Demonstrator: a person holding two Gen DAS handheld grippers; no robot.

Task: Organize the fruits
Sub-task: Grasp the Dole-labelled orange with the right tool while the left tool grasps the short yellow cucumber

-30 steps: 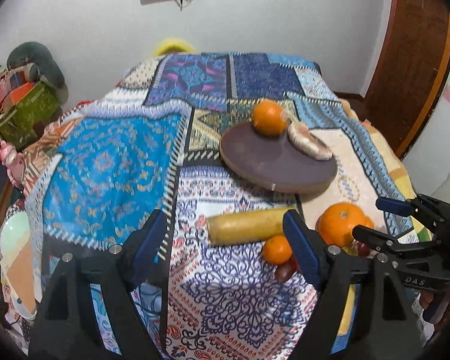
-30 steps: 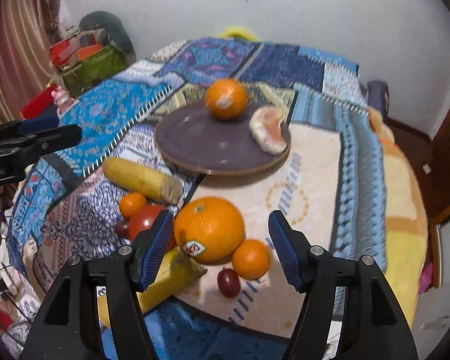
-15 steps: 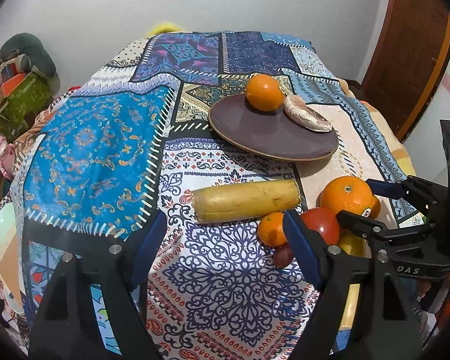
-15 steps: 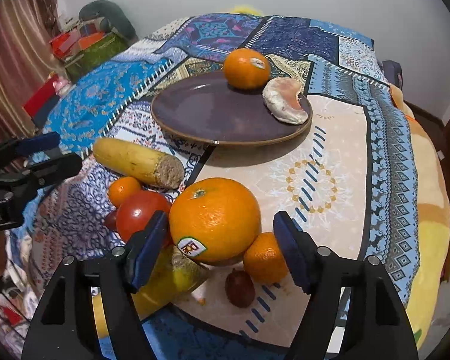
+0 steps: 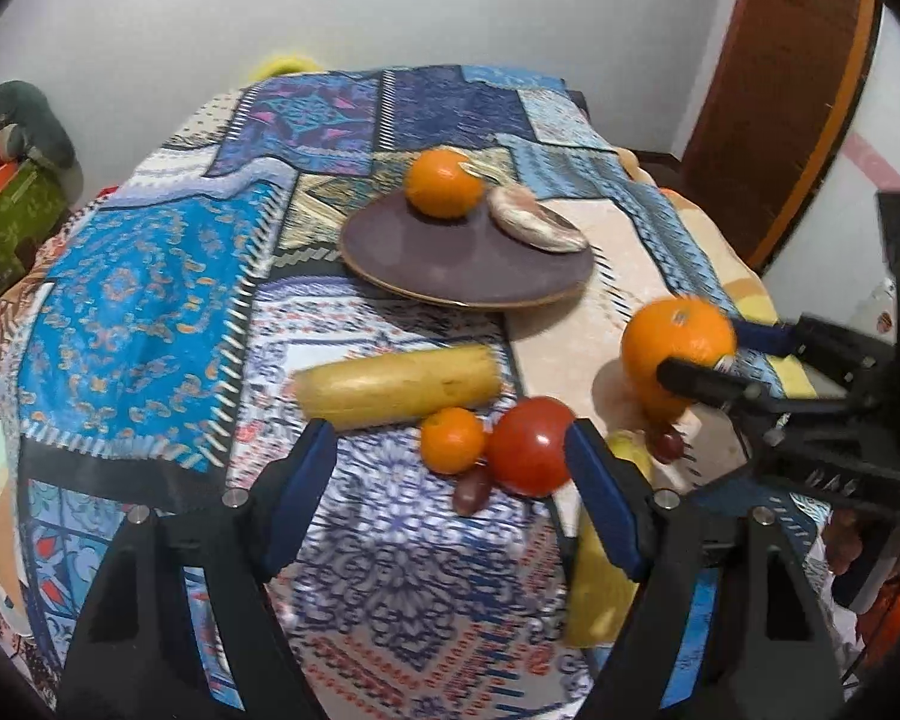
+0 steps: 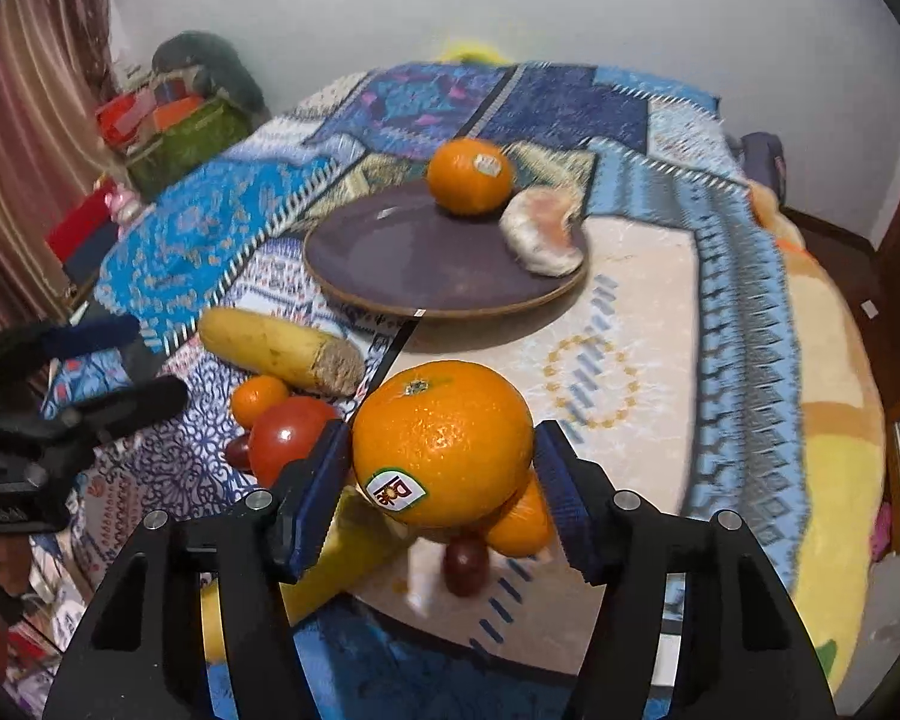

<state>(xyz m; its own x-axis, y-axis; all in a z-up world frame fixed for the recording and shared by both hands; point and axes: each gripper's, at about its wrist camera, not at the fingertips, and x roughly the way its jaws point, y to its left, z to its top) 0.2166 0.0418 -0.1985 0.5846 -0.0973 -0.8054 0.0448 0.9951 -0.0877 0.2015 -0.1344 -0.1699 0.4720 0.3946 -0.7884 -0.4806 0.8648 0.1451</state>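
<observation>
My right gripper (image 6: pixel 443 483) is shut on a large orange (image 6: pixel 444 441) with a sticker, held a little above the cloth; it also shows in the left wrist view (image 5: pixel 675 354). A dark purple plate (image 6: pixel 390 264) holds another orange (image 6: pixel 471 175) and a peeled pale fruit (image 6: pixel 543 231). My left gripper (image 5: pixel 450 495) is open and empty, just short of a small orange (image 5: pixel 452 440), a red tomato (image 5: pixel 531 444) and a grape (image 5: pixel 473 495). A cut banana piece (image 5: pixel 399 384) lies beyond them.
A small orange (image 6: pixel 522 525) and a grape (image 6: pixel 465 561) lie under the held orange. A yellow fruit (image 6: pixel 354 558) sits at the table's near edge. The patterned cloth (image 5: pixel 150 300) covers the table. Bags (image 6: pixel 174 126) stand at the left, a wooden door (image 5: pixel 798 78) at the right.
My right gripper has closed on the large orange and lifted it off the cloth. My left gripper has moved closer to the small orange and tomato.
</observation>
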